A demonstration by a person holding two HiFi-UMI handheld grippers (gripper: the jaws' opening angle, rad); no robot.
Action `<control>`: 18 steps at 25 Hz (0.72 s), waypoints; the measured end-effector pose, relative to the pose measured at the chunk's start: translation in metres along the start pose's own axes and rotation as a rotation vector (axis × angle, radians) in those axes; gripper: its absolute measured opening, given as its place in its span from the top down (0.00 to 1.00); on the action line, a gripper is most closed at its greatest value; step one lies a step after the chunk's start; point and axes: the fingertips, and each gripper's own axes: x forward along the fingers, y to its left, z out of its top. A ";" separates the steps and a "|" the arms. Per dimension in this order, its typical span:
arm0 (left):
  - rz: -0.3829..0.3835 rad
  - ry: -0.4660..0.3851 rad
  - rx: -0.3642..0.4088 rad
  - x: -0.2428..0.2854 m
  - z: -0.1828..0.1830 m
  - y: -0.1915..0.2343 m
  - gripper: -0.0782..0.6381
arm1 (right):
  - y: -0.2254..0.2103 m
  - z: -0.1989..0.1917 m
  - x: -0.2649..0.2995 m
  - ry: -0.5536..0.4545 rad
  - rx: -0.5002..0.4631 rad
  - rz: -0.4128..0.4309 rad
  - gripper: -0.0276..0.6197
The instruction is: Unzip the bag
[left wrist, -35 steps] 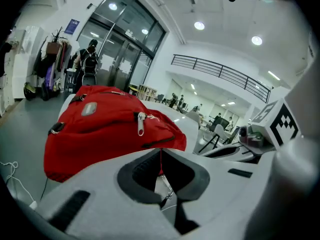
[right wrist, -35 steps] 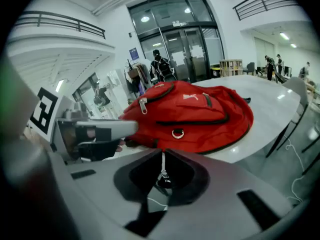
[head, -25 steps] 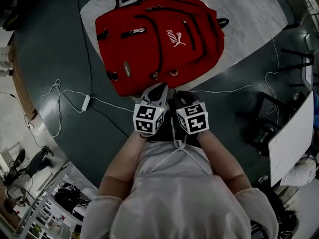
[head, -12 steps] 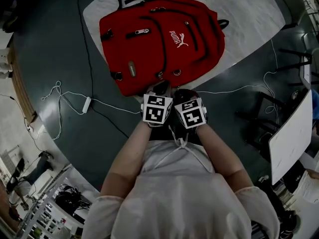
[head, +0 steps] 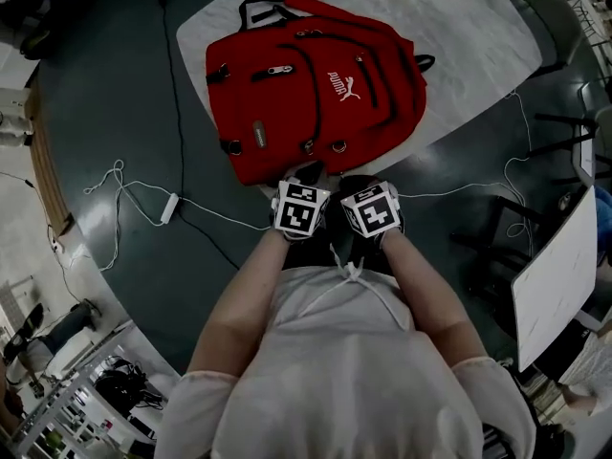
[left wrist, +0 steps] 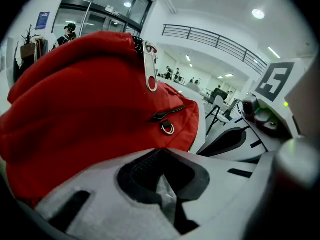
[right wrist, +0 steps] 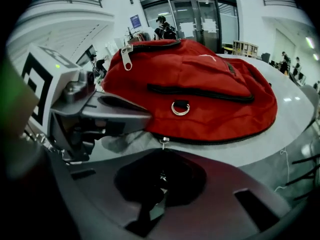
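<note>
The left claw (head: pixel 306 173) and right claw (head: pixel 356 184) are both pressed shut. The red bag (head: pixel 320 89) is laid just ahead, with its near edge and a zip pull (right wrist: pixel 163 142) at the right claw's tip. Bare table (head: pixel 459 55) is seen ahead to their right.

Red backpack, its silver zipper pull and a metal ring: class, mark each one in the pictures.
Red backpack (head: pixel 316 103), head view, on its front panel.
Silver zipper pull (left wrist: pixel 150 68), left gripper view, middle of the tab.
Metal ring (right wrist: pixel 180 114), right gripper view, lower arc of the ring.
</note>
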 end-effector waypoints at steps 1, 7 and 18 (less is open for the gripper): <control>0.003 0.004 -0.011 -0.001 0.000 0.000 0.86 | -0.002 0.000 -0.001 0.006 -0.025 -0.002 0.91; 0.064 -0.001 -0.038 0.001 0.000 0.000 0.86 | -0.010 0.000 -0.004 0.032 -0.139 0.033 0.91; 0.219 -0.013 -0.097 0.002 -0.004 0.006 0.86 | -0.043 -0.007 -0.011 0.074 -0.219 0.117 0.91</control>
